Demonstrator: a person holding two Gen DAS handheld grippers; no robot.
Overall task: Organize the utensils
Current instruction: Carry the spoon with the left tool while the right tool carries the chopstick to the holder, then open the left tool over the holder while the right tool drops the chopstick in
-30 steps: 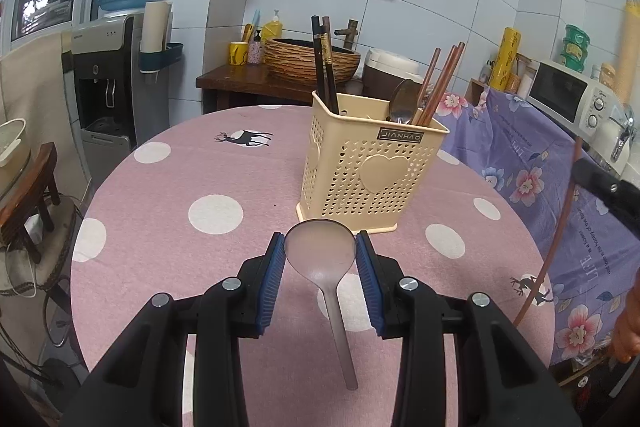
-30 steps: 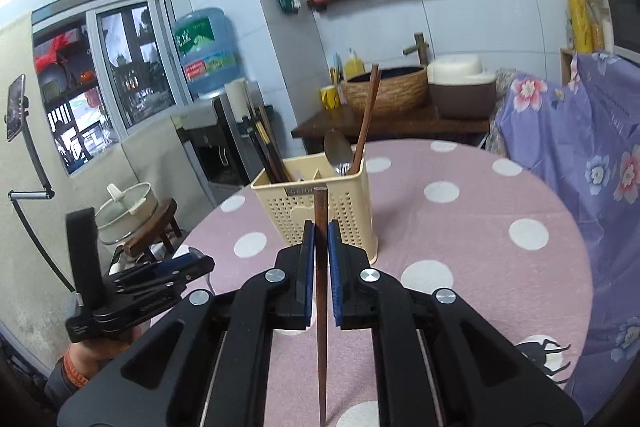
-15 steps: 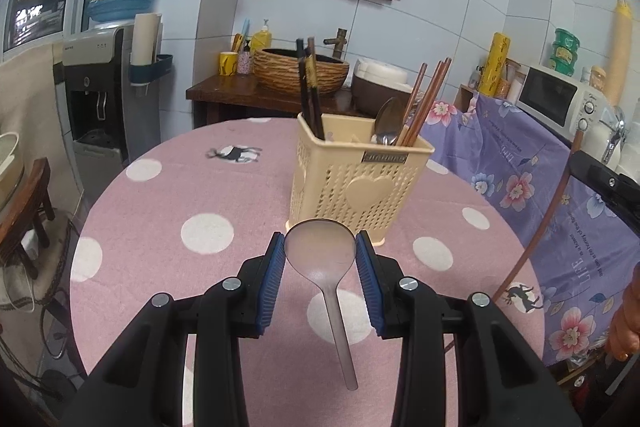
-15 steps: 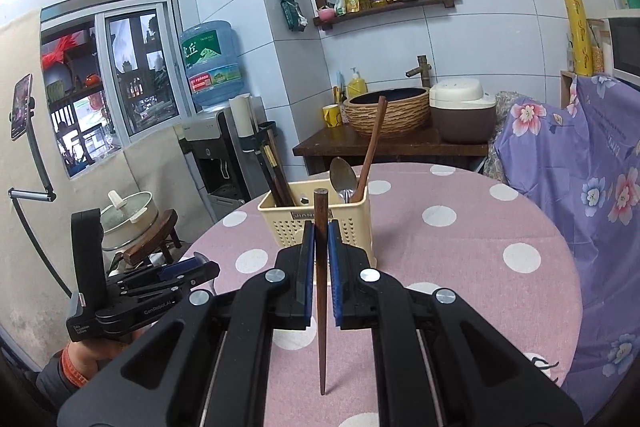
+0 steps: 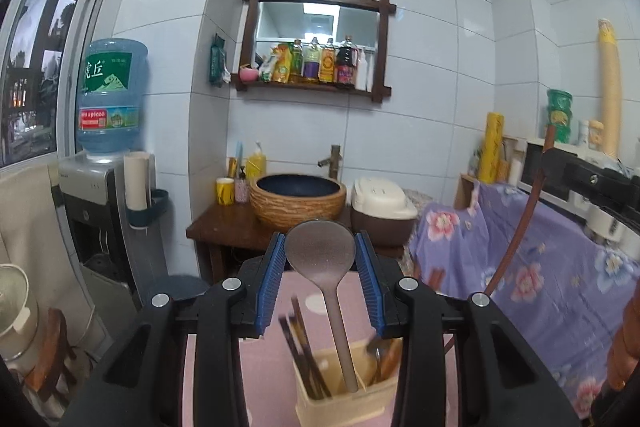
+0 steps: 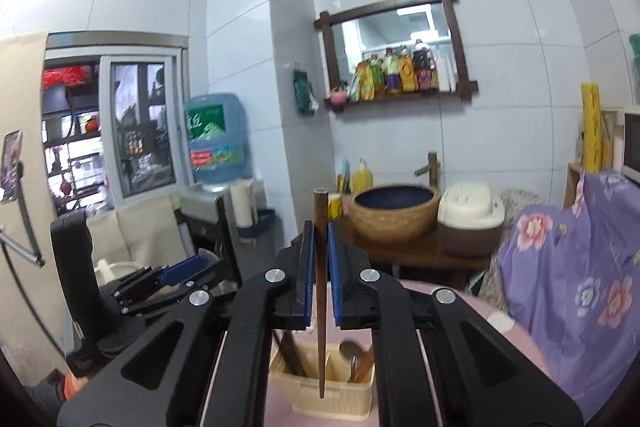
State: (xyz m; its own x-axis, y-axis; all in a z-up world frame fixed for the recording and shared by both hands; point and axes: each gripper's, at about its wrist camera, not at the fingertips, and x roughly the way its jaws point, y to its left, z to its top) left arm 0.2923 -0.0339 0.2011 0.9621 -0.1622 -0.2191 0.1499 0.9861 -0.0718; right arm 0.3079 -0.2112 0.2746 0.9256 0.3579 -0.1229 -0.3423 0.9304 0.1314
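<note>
The left gripper (image 5: 320,267) holds a grey spoon (image 5: 323,259) by its round bowl, and the blue pads (image 5: 272,277) squeeze the bowl from both sides. The bowl sits right at the tips of the jaws with its top edge poking a little above them. The spoon stands almost straight up and down: bowl on top, thin handle hanging below, leaning just a bit to the right. The end of the handle shows in front of the cream utensil basket (image 5: 340,401), but I cannot tell if it is inside yet. The basket is low down, below the jaws, on the pink table (image 5: 264,367). Dark chopsticks (image 5: 304,359) stick up from the left part of the basket, and a metal spoon and brown chopsticks are in the right part. The right gripper (image 6: 321,267) is squeezed tight on one brown chopstick (image 6: 321,287). The chopstick sits in the thin gap between the jaws, standing straight up, thick end above the jaws and pointy end hanging down over the basket (image 6: 332,395). The left gripper (image 6: 192,269) shows to the left of the basket in the right wrist view. Far behind the basket are a woven basin (image 5: 298,205) on a wooden stand and a white rice cooker (image 5: 382,201) beside it. Above the basin is a mirror shelf with bottles (image 5: 316,63). A water dispenser (image 5: 108,163) stands to the left of the basin
</note>
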